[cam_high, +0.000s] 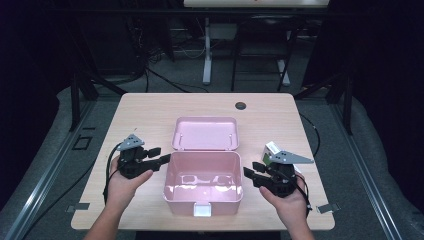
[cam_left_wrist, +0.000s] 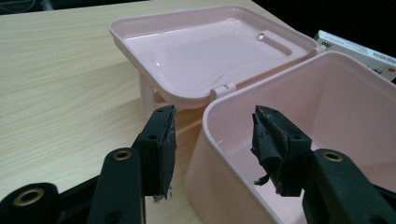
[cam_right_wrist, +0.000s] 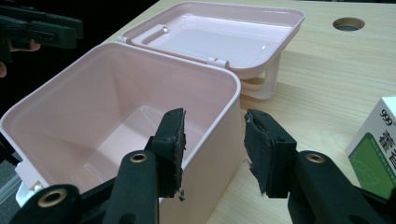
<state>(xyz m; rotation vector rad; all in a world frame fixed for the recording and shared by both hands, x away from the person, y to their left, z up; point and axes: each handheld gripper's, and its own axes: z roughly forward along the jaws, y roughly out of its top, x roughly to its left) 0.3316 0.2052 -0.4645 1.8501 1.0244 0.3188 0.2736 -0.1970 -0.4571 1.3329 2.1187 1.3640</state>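
Note:
A pink plastic box (cam_high: 170, 186) stands open at the table's near middle, and its hinged lid (cam_high: 205, 133) lies flat behind it. Nothing lies inside the box. My left gripper (cam_high: 161, 158) is at the box's left wall (cam_left_wrist: 224, 186). It is open, with one jaw outside the rim corner and one inside, neither pressing. My right gripper (cam_high: 250, 173) is open at the right wall (cam_right_wrist: 231, 126) in the same way, straddling it with gaps on both sides. In each gripper view the lid (cam_left_wrist: 210, 51) (cam_right_wrist: 224, 37) rests on its handle beyond the jaws (cam_left_wrist: 215, 149) (cam_right_wrist: 217, 151).
A white and green carton (cam_high: 271, 150) (cam_right_wrist: 378, 149) stands on the table just right of the box, behind my right gripper. A round cable hole (cam_high: 241, 105) sits near the table's far edge. A white latch (cam_high: 202, 209) hangs on the box's front.

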